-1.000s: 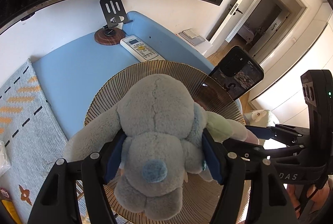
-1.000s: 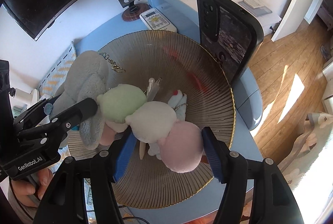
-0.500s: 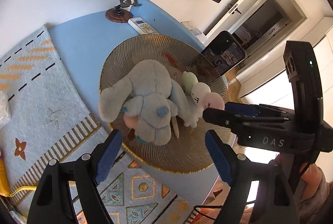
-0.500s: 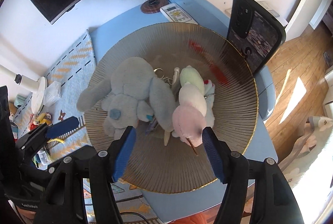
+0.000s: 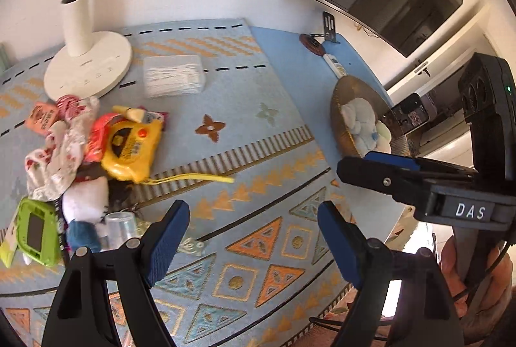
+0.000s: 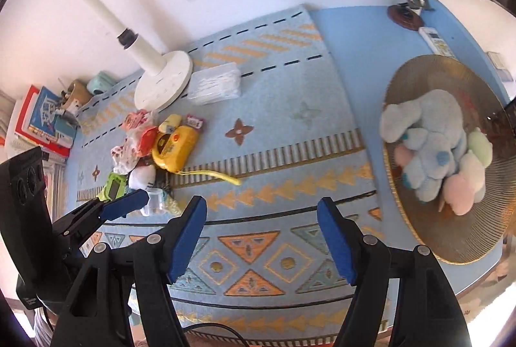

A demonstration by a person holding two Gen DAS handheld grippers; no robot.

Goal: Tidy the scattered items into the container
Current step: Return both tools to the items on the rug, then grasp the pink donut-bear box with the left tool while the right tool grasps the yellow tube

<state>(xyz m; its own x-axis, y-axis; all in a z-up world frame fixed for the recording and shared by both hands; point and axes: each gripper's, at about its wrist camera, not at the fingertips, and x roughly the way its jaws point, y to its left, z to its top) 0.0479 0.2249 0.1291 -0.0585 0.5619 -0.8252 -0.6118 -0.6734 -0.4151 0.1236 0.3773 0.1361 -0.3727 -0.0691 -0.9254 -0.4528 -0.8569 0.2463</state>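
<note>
Both hand-held tools empty, jaws spread wide: left gripper (image 5: pixel 253 227) and right gripper (image 6: pixel 261 222) hover level over the patterned mat (image 6: pixel 290 153), side by side, likely free for another pick. Pile of scattered items (image 6: pixel 154 147) lies ahead-left near the lamp base (image 6: pixel 163 80); farther right, the gold bowl (image 6: pixel 451 253) holds the blue plush dog (image 6: pixel 429 140) and pastel plush (image 6: pixel 464 182), so tidying looks part done
</note>
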